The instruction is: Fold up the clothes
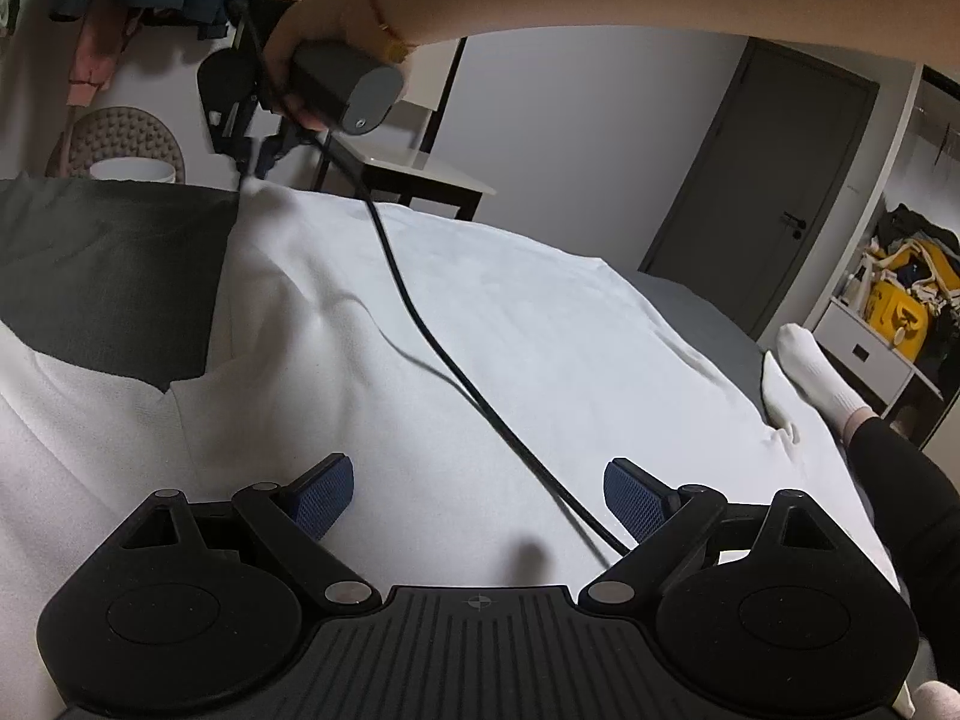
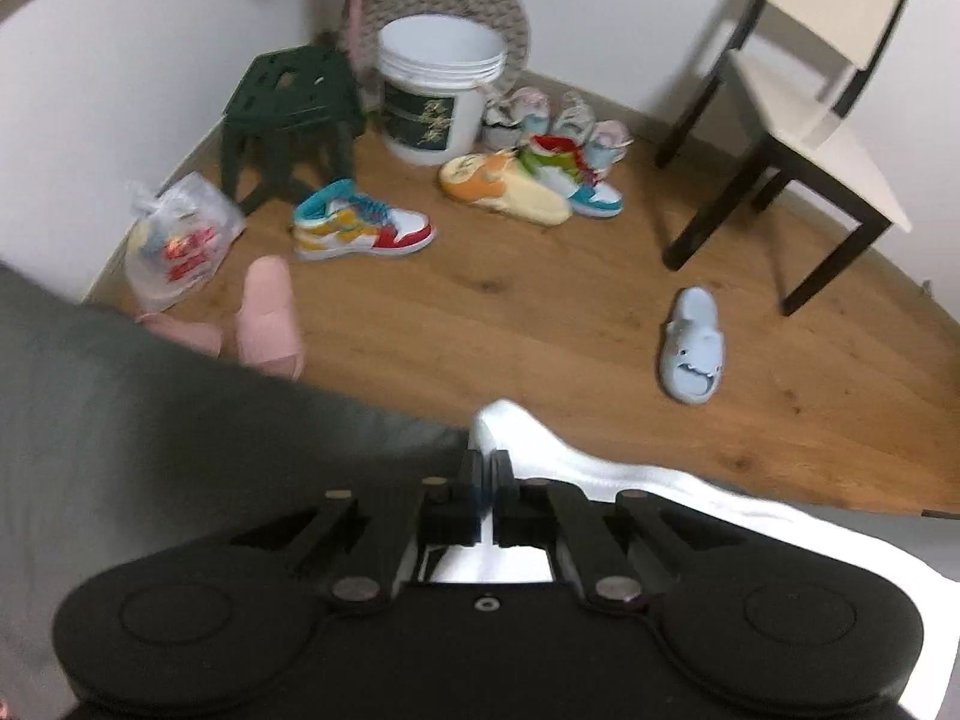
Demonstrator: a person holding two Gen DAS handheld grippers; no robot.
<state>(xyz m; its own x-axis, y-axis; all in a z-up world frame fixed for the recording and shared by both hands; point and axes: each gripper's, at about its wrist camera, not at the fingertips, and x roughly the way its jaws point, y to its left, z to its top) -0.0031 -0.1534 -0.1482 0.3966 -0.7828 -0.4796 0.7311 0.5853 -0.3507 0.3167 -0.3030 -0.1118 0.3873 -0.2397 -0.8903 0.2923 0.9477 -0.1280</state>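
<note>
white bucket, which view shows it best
The right wrist view: the white bucket stands whole on the wood floor beside the green stool, dark label facing the camera. The left wrist view shows only its rim past the bed edge.

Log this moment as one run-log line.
left hand-held gripper: open above white garment | right hand-held gripper: shut on garment's far edge

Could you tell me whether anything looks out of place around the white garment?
Yes: a black cable trails across the white garment, from the right tool pinching its far corner down past the open left tool. It could snag a fold. Shoes also lie scattered on the floor.
</note>
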